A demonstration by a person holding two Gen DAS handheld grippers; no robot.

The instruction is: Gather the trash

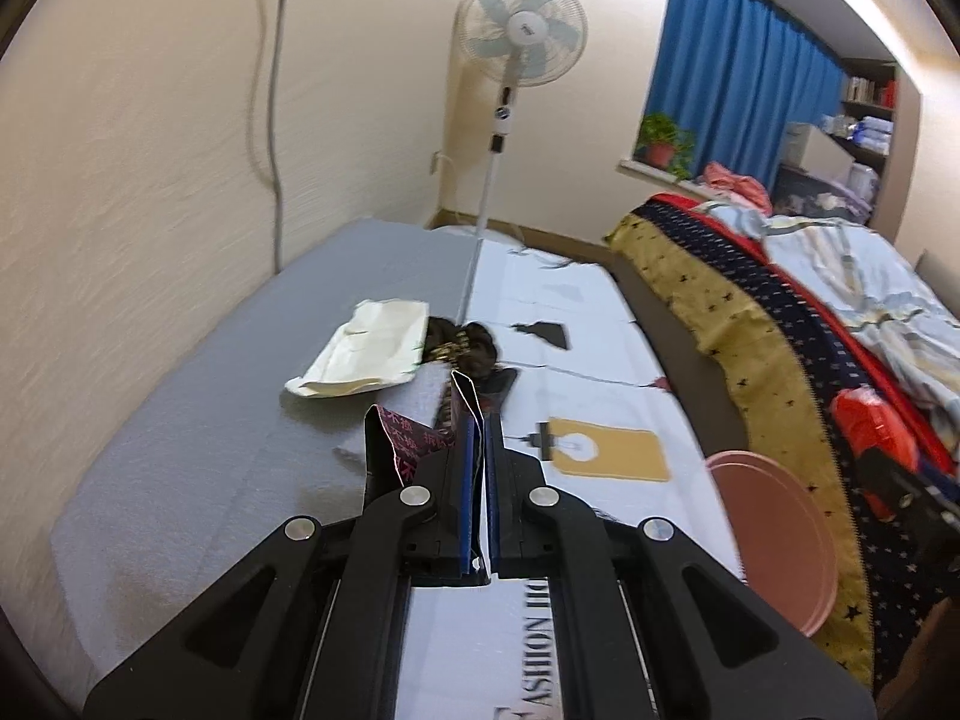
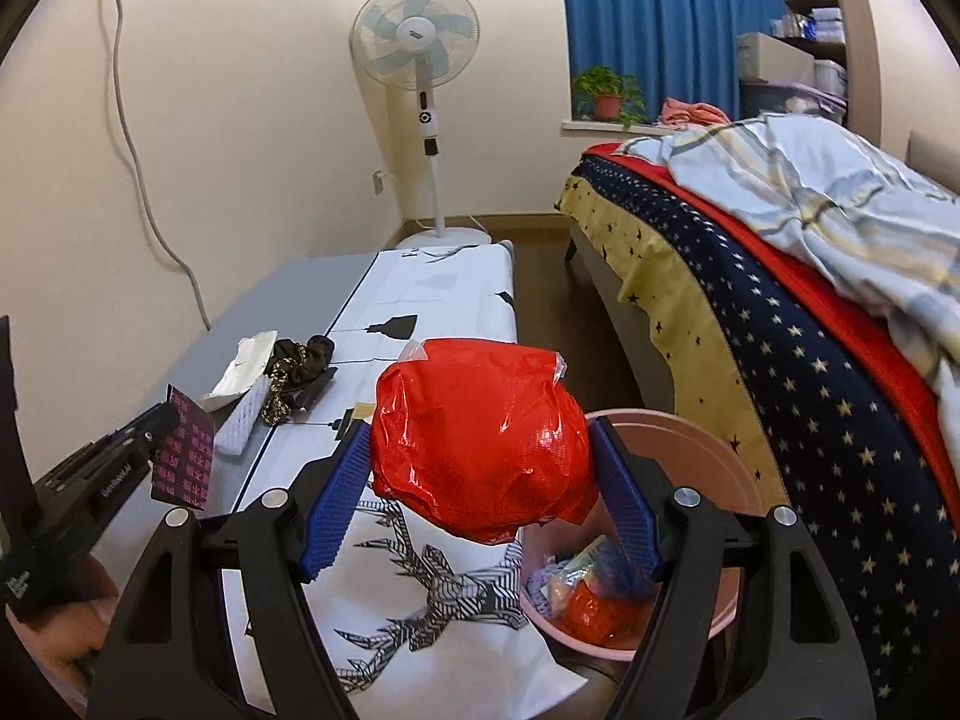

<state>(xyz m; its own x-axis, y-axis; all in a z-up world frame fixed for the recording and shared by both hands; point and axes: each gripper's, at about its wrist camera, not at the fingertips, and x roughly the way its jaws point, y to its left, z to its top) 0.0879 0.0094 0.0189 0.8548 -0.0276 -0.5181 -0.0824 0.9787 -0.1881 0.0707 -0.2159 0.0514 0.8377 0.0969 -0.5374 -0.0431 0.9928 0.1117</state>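
Observation:
My left gripper (image 1: pixel 483 420) is shut on a dark wrapper with pink print (image 1: pixel 396 444), which sticks out to its left above the grey side of the low table (image 1: pixel 180 420). In the right wrist view my right gripper (image 2: pixel 480 480) is shut on a bulging red plastic bag (image 2: pixel 480 438), its blue pads (image 2: pixel 336 498) pressing both sides. The bag hangs over the table edge, next to a pink bin (image 2: pixel 690 468) that holds several bits of trash. The left gripper (image 2: pixel 165 420) and its wrapper (image 2: pixel 183 456) show at the left.
On the table lie a white paper bag (image 1: pixel 366 354), a dark scrunchie-like cloth (image 1: pixel 462 348) and a white foam net (image 2: pixel 240 420). A bed (image 2: pixel 780 300) with a star-print cover stands to the right. A standing fan (image 2: pixel 420 60) is in the far corner.

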